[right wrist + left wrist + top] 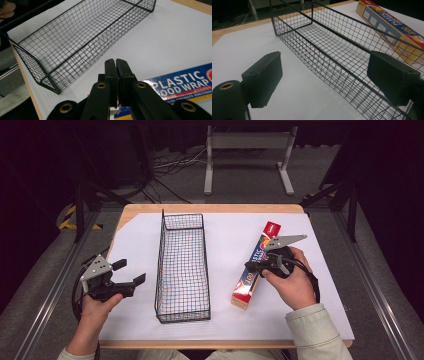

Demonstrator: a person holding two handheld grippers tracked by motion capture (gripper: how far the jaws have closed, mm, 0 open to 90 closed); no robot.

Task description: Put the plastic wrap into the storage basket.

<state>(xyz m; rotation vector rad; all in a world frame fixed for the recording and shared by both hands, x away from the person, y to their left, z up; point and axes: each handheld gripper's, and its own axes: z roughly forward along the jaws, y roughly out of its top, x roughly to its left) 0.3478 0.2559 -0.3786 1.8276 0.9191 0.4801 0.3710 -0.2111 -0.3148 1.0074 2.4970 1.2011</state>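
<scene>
White paper covers the worktop [140, 240]; from the high view a wire basket [182, 267] runs near-to-far at centre, a food wrap box [256, 266] lying right of it — long axis almost parallel.

Left gripper [324, 75] view: jaws spread wide, empty, basket ahead.

Right gripper [117, 75] view: jaws pressed together, seemingly holding nothing, over the box's near half — the right hand [292, 282] looks nearer.

Support: your wooden table [210, 208], covered by a white sheet [225, 320] | On the sheet, centre: long black wire basket [182, 265], lying lengthwise away from you | On the sheet, to your right of the basket: box of plastic food wrap [255, 270], set slightly diagonal, apart from the basket
</scene>
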